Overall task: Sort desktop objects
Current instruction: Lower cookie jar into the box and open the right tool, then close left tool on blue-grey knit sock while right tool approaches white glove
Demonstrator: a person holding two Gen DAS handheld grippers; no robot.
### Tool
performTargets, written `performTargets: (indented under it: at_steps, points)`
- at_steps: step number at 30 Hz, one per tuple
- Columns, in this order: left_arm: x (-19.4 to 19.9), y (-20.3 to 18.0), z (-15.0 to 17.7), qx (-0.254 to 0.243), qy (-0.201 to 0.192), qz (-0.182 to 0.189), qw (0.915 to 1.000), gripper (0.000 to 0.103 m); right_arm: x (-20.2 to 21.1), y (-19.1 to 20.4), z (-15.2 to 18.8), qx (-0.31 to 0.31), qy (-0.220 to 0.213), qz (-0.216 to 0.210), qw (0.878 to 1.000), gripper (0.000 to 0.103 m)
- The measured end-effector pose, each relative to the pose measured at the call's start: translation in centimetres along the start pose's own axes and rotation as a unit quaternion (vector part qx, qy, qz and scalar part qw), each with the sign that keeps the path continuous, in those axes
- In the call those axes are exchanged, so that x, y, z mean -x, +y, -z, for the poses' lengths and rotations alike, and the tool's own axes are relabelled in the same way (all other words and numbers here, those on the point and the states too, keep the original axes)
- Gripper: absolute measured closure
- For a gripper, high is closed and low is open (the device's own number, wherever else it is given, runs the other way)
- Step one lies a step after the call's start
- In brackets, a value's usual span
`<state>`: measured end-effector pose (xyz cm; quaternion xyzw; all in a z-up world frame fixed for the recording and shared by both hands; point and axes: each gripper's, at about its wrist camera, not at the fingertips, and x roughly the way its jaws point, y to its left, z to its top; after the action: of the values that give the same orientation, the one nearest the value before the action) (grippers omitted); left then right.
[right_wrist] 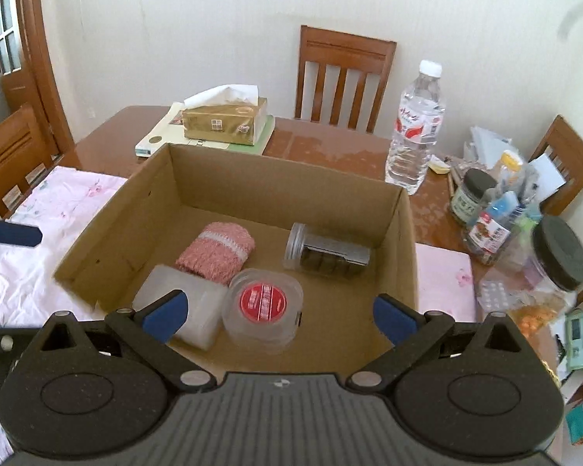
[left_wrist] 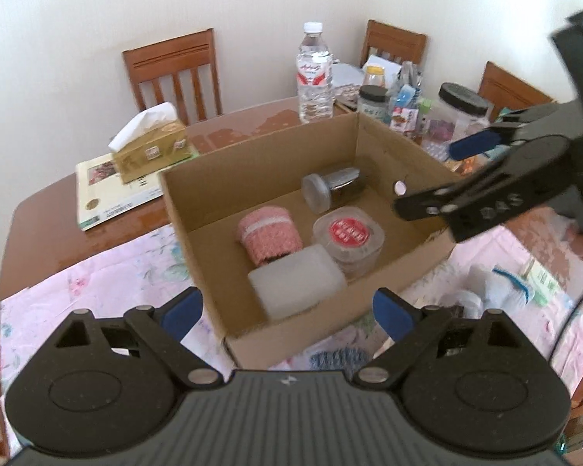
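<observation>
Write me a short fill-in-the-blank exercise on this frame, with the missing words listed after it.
1. The cardboard box holds ____ items.
2. The clear jar in the box lies on its ____.
3. The tissue box rests on a ____.
4. Both the left gripper and the right gripper have their jaws ____.

Missing words: four; side; book; open

box (right_wrist: 97, 240): plain brown cardboard
knit roll (right_wrist: 215, 252): pink, white band
tub lid (right_wrist: 263, 303): red
cloth (right_wrist: 50, 202): my view shows pale pink floral
</observation>
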<state>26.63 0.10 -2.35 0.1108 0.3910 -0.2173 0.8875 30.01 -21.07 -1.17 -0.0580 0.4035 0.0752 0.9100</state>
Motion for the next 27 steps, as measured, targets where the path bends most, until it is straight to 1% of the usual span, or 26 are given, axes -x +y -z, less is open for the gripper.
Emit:
performTargets:
  at_steps: [4,8,13,16,21,27]
  points:
    - [1.1,-0.5,1.3,-0.007,-0.004,-0.009,0.9999,0.008,1.7,0.9,1.7,0.008,-0.005,-0.005,1.0,0.0]
    - [1.6,-1.0,2.6,-0.006,0.002,-0.005,1.0,0.008,2.8,1.7,3.4,0.017,-0.007,-0.005,1.0,0.0]
    - [1.5,-1.9,4.0,-0.005,0.017,-0.004,0.9998,0.008,3.1,2.2,5.6,0.013,0.005,-0.015,1.0,0.0]
    - [1.2,-2.3,4.8,0.001,0.024,-0.001,0.9997,0.008,3.1,2.6,6.9,0.015,0.013,-0.008,1.0,0.0]
    - [0.7,-2.7,5.9,0.015,0.035,0.003,0.9993,0.008,3.4,3.4,9.2,0.022,0.015,0.009,1.0,0.0]
    - [-0.1,-3.2,6.8,0.03,0.043,-0.006,0.9986,0.008,3.2,3.9,11.8,0.011,0.036,0.013,0.999,0.0]
